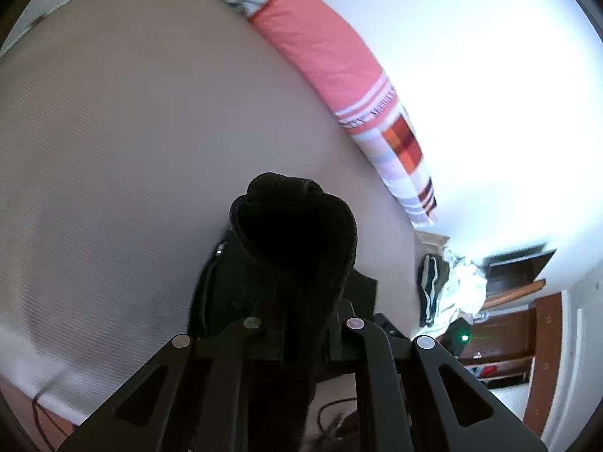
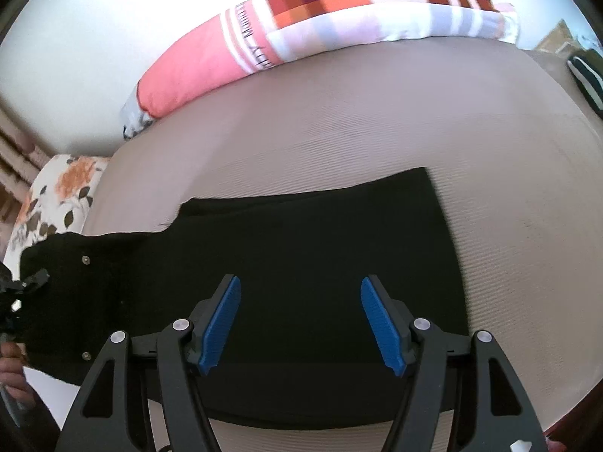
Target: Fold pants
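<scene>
clearly the black pants (image 2: 301,248) on the bed (image 2: 377,120) are soft and limp; left claw (image 1: 297,324) pinches their bunched edge, right claw (image 2: 297,324) hangs spread

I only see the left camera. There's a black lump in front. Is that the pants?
Observer: Yes. The right camera shows the pants lying mostly flat on the bed.
Operator: Is the other gripper holding them too?
Observer: No. The right gripper is open above the pants, blue pads apart.
Operator: Anything at the head of the bed?
Observer: A flowered pillow beside the waist end.
</scene>
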Demonstrator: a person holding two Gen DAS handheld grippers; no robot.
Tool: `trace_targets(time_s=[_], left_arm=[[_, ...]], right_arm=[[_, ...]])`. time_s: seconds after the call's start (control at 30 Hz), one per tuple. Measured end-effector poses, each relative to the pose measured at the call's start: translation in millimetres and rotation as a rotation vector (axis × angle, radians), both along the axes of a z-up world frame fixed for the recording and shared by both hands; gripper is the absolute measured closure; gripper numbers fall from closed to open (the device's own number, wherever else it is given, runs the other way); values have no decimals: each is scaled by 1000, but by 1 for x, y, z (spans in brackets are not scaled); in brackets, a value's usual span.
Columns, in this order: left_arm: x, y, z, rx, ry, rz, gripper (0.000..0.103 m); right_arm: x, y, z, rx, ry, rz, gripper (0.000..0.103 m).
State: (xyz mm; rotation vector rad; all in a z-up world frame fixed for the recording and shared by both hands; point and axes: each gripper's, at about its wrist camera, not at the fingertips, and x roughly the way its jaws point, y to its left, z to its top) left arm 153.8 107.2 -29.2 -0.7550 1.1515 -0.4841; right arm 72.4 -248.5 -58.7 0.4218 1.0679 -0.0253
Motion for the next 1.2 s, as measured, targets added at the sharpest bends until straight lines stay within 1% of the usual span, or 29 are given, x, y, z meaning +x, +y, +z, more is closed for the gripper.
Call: trace_targets(time_s=[0.07, 0.2, 0.27, 0.33, 0.47, 0.53, 0.67, 0.83, 0.93, 1.13, 1.2], left_arm=[[0, -27, 7, 7, -6, -21, 90], [4, -83, 11, -15, -1, -77, 90], [4, -113, 10, 3, -9, -118, 90], [4, -142, 5, 17, -11, -156, 90], [5, -183, -13, -7, 23, -188, 90], [7, -197, -20, -10, 23, -196, 90], [8, -216, -36, 18, 28, -206, 90], [6, -229, -57, 65, 47, -212, 90], [4, -233, -67, 85, 44, -221, 89], [3, -237, -73, 100, 43, -235, 83], [2, -239, -70, 113, 34, -244, 79]], right_arm=[[-5, -10, 1, -5, -12, -5, 39], [-18, -35, 0, 8, -28, -27, 39], [-25, -48, -1, 16, -29, -45, 39], [-31, -60, -3, 19, -32, -73, 39], [-40, -84, -9, 71, -48, -132, 39], [-43, -91, -12, 88, -51, -156, 39], [-44, -96, -15, 64, -51, -161, 39], [-44, -104, -20, 97, -51, -169, 39], [-45, -106, -22, 104, -50, -170, 39], [-45, -106, -24, 113, -47, -169, 39], [-44, -106, -25, 112, -47, -169, 39]])
